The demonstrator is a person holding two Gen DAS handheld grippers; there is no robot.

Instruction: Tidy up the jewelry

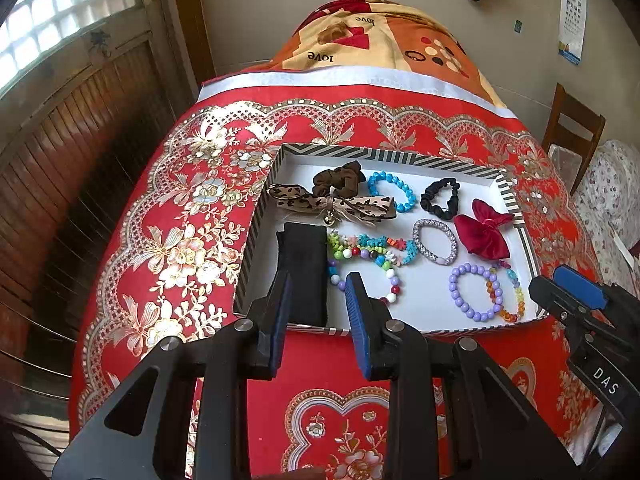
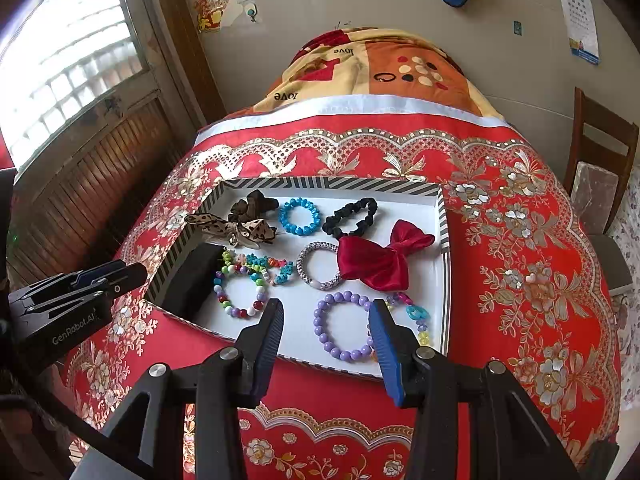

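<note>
Jewelry lay spread inside a shallow white tray with a black-and-white striped rim (image 1: 384, 156), which sat on a bench draped in a red cloth with gold flowers (image 1: 192, 208). Pieces were set apart in loose rows, probably so each could be picked singly: a turquoise bead bracelet (image 1: 391, 191), a black scrunchie (image 1: 440, 197) and a brown scrunchie (image 1: 339, 182) along the upper part, a silver woven bangle (image 1: 434, 241) and a dark red satin bow (image 1: 484, 230) in the middle, a lilac bead bracelet (image 2: 345, 327) toward the lower edge. A black rectangular block (image 1: 304, 272) filled the tray's lower left corner.

Left gripper (image 1: 318, 286) hovered above that block, jaws spread and pinching nothing. Right gripper (image 2: 326, 314) hung over the lilac bracelet, jaws likewise parted and empty, seemingly lined up for a pick.
</note>
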